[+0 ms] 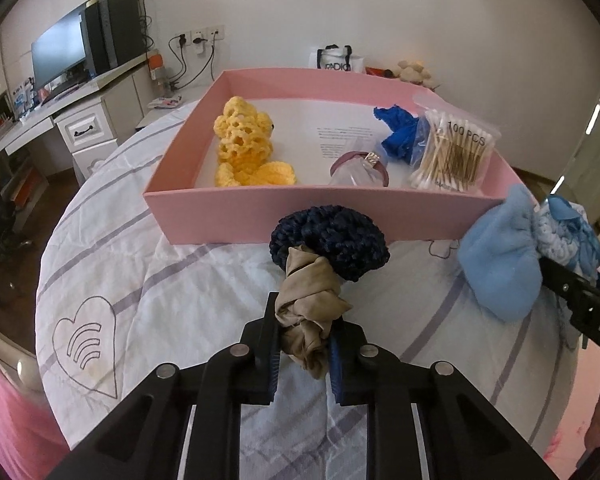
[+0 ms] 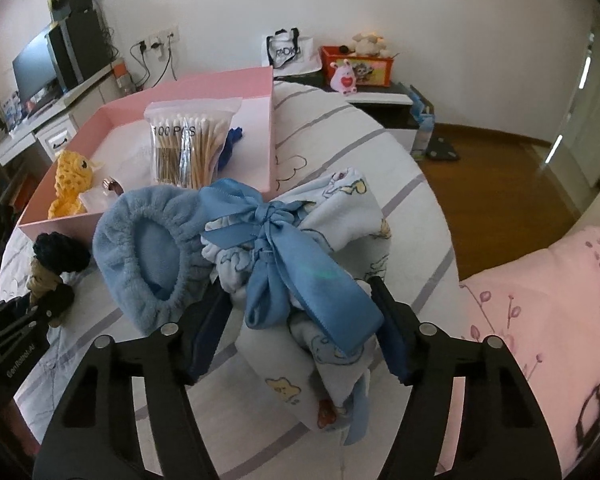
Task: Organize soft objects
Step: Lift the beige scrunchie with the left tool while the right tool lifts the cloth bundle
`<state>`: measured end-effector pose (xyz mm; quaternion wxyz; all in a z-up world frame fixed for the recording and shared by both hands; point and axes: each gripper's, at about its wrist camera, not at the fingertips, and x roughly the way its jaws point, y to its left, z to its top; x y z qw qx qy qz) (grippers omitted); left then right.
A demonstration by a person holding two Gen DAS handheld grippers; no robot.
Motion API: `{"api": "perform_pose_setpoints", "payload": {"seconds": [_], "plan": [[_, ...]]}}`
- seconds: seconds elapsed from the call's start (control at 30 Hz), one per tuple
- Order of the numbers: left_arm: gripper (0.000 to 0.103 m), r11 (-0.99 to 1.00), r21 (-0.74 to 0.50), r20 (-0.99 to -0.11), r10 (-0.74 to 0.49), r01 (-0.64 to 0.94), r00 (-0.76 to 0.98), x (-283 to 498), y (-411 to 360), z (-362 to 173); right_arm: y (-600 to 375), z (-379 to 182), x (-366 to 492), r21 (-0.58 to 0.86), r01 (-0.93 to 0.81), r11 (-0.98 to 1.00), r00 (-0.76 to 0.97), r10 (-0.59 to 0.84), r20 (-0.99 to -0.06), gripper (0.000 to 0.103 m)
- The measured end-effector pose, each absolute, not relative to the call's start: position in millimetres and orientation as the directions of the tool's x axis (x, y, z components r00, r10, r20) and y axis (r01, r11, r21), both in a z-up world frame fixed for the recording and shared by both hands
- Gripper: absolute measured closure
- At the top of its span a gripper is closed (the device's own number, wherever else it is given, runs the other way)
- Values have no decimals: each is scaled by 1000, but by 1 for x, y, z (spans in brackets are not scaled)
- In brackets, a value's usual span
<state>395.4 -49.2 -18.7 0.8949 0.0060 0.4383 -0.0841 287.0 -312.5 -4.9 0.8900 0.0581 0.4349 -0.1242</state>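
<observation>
So the left gripper (image 1: 303, 344) is clamped tight on a beige scrunchie (image 1: 310, 304) just in front of the pink box (image 1: 300, 210), while the right gripper (image 2: 300, 332) sits half-spread around a blue bow bundle (image 2: 300, 264) on the bed (image 1: 140, 280), pads seemingly touching it.

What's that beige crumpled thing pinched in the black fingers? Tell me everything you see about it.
The beige scrunchie looks like thin, satiny fabric, gathered into wrinkled folds. The left gripper is shut on its near end, pads pressing both sides. Its far end touches a dark navy knitted piece in front of the pink box, over the striped white bedsheet.
</observation>
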Motion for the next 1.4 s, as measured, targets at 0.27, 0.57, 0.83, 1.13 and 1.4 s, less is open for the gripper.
{"api": "perform_pose_setpoints", "payload": {"seconds": [0.27, 0.57, 0.83, 1.13, 1.4], "plan": [[87, 985, -71, -765, -153, 154, 626, 377, -41, -8, -301, 14, 270, -10, 271, 962, 619, -182, -764, 39], [87, 985, -80, -739, -161, 152, 654, 353, -30, 9, -284, 34, 249, -22, 257, 966, 658, -192, -728, 39], [87, 985, -80, -684, -168, 155, 710, 324, -23, 36, -266, 59, 225, -20, 222, 975, 714, -177, -677, 39], [87, 986, -61, -582, -159, 152, 798, 271, -16, 78, -248, 86, 195, -18, 187, 982, 775, -158, -612, 39], [87, 985, -47, -495, -169, 168, 852, 221, -13, 108, -229, 113, 162, -36, 148, 988, 838, -144, -527, 39]]}}
